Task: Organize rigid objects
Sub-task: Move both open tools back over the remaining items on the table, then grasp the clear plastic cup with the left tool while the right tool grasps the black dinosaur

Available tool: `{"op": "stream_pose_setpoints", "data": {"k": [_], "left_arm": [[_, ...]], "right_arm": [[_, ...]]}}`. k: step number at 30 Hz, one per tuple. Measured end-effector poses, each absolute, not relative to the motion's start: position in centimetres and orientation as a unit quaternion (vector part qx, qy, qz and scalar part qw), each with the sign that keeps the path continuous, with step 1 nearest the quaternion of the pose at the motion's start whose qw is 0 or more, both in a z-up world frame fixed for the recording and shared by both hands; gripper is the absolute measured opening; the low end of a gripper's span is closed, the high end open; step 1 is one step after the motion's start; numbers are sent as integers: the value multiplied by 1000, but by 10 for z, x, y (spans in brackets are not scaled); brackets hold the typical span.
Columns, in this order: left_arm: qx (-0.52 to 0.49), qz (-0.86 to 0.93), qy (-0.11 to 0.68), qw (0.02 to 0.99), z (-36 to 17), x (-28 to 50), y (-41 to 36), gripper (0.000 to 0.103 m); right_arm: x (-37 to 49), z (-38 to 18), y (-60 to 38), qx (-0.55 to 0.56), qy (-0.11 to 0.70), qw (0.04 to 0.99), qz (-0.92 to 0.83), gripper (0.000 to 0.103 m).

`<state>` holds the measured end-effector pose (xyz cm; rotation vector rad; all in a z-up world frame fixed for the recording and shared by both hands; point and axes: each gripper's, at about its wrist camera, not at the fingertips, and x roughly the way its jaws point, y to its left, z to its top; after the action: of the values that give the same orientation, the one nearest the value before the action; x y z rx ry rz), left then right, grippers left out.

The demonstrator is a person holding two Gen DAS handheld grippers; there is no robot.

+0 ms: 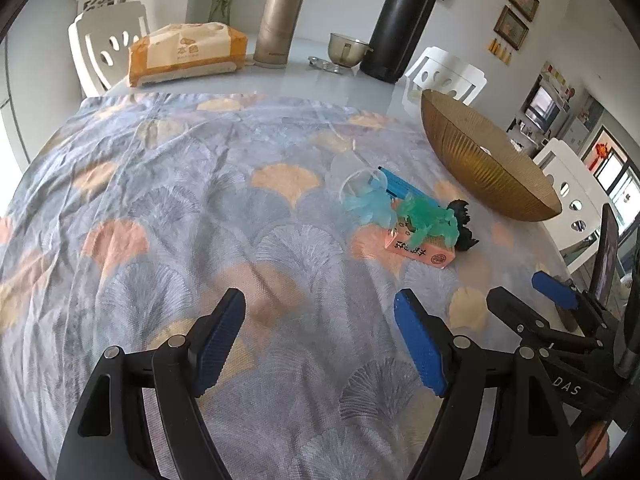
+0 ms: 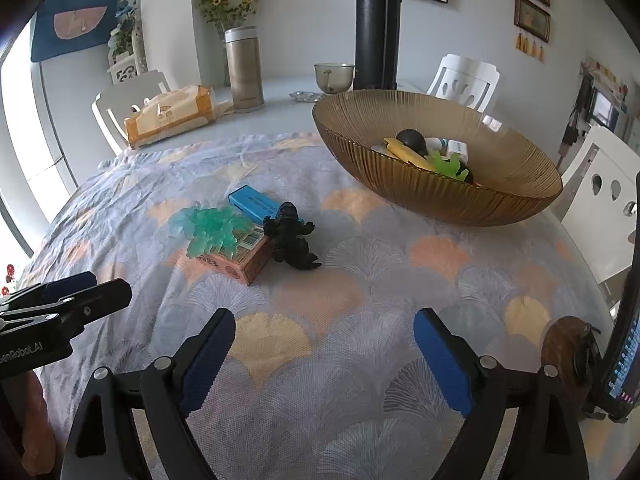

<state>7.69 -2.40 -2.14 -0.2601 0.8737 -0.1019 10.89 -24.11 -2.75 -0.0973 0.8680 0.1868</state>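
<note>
Part done, by the look of it. The ribbed amber glass bowl (image 2: 436, 168), beyond the right gripper (image 2: 324, 356) and to the right of its fingers, already holds a dark ball, a yellow piece, a green figure and white items.

Still on the cloth-covered desk (image 2: 320, 300), ahead and left of those fingers: a black dinosaur figure (image 2: 292, 236), an orange cardboard box (image 2: 240, 258), translucent teal-green plastic figures (image 2: 212, 228) lying partly on it, and a blue flat box (image 2: 254, 204).

Both the right gripper and the left gripper (image 1: 320, 340) have fingers spread wide, holding nothing.
</note>
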Motion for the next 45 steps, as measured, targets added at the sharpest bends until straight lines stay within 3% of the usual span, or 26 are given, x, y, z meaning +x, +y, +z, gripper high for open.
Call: {"op": "stream_pose_setpoints", "data": {"k": [17, 21, 25, 29, 35, 36, 38, 39, 42, 45], "left_arm": [[-166, -80, 433, 883, -12, 87, -14, 76], [-198, -114, 442, 867, 9, 116, -11, 76], [-207, -107, 456, 859, 7, 158, -18, 75], [-225, -106, 481, 841, -13, 190, -25, 74], [-188, -105, 492, 843, -24, 207, -41, 73], [-177, -102, 491, 847, -24, 208, -44, 70], [-148, -99, 490, 853, -24, 209, -50, 42], [-136, -99, 489, 856, -25, 209, -53, 38], [-144, -102, 484, 857, -22, 205, -48, 38], [-159, -105, 473, 860, -11, 193, -35, 38]], "right_arm": [[113, -23, -252, -22, 427, 899, 91, 90], [133, -21, -255, 21, 484, 865, 134, 90], [151, -6, -255, 47, 473, 868, 144, 90], [165, -11, -253, 46, 464, 875, 131, 64], [175, -28, -251, 19, 461, 875, 145, 61], [177, -29, -252, 20, 458, 877, 147, 61], [182, -32, -248, 17, 458, 876, 151, 60], [183, -34, -244, 15, 458, 875, 159, 53], [177, -32, -234, -10, 444, 878, 176, 35], [171, -31, -230, -27, 436, 883, 169, 35]]}}
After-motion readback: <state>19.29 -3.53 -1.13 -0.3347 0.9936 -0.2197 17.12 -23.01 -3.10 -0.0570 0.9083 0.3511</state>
